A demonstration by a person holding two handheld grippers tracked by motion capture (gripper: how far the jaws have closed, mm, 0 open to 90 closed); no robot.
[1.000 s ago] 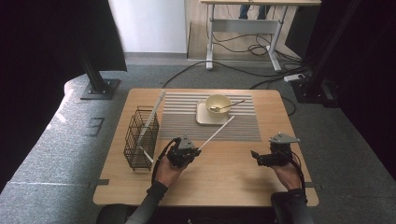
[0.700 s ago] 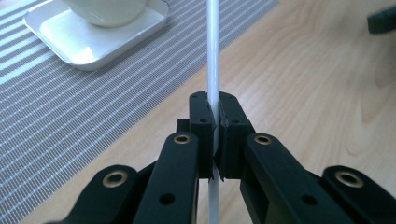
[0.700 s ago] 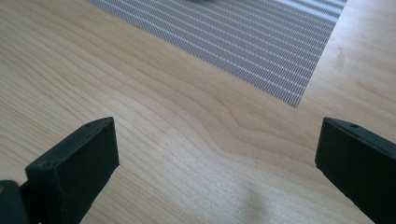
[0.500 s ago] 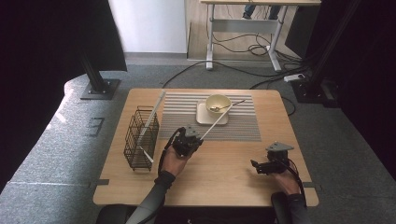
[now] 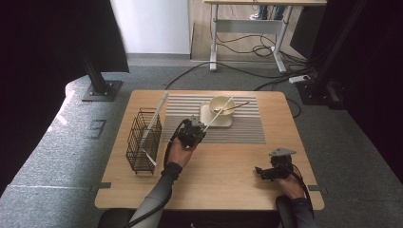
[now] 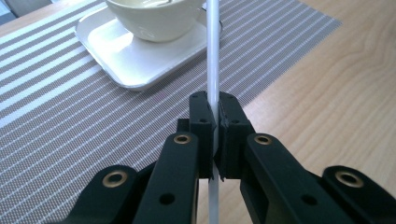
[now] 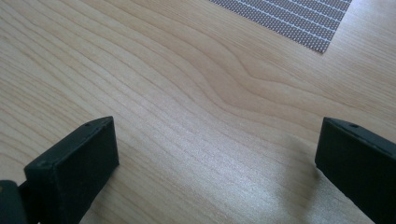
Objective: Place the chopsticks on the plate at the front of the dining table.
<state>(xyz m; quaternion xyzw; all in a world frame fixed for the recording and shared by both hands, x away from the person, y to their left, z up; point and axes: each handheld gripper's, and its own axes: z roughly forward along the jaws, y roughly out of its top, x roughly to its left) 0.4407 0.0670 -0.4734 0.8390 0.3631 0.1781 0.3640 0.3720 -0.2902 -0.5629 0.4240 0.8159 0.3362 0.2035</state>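
wooden worktop (image 5: 223, 171) with a striped mat (image 5: 247, 135). my left tongs (image 6: 213, 122) are pinching a white stick (image 6: 213, 56) whose tip is over the bowl (image 5: 221, 104). right tongs (image 7: 212, 168) are spread, idle. i advise keeping the pinch firm and lowering slowly to avoid tipping the bowl.

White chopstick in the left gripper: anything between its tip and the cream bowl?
Nothing visible. The left gripper is shut on the thin white chopstick, which runs over the striped grey placemat to the round cream bowl on its square white tray. Whether the tip touches the bowl, I cannot tell.
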